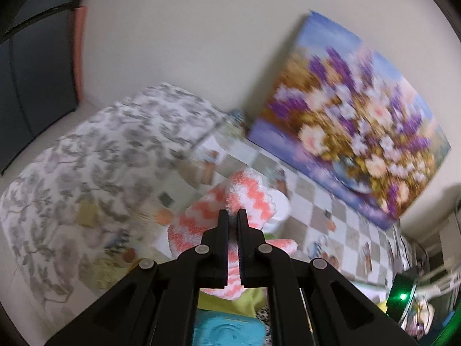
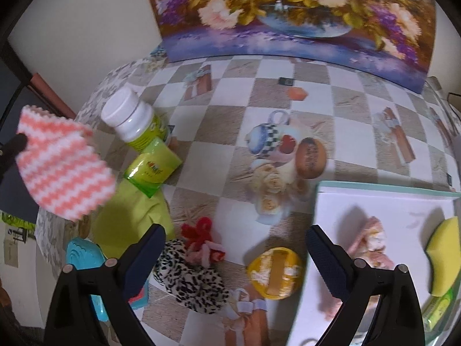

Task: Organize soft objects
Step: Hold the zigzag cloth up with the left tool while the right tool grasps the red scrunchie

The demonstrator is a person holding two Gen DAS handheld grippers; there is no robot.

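A flower painting [image 2: 288, 14] leans against the cream wall [image 1: 187, 43] behind the checkered tablecloth [image 2: 345, 109].

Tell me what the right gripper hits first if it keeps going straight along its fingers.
Probably the checkered tablecloth between the red-and-pink yarn flower and the yellow round lid; the right gripper stands open over that gap, though depth is unclear.

surface: tabletop [image 2: 340, 109], checkered cloth | far edge: flower painting [image 2: 288, 14] | left edge: white-capped bottle [image 2: 129, 115], green packet [image 2: 152, 167], green cloth [image 2: 129, 219] | near edge: leopard scrunchie [image 2: 190, 276], yellow lid [image 2: 273, 274] | right: white tray [image 2: 383, 201]
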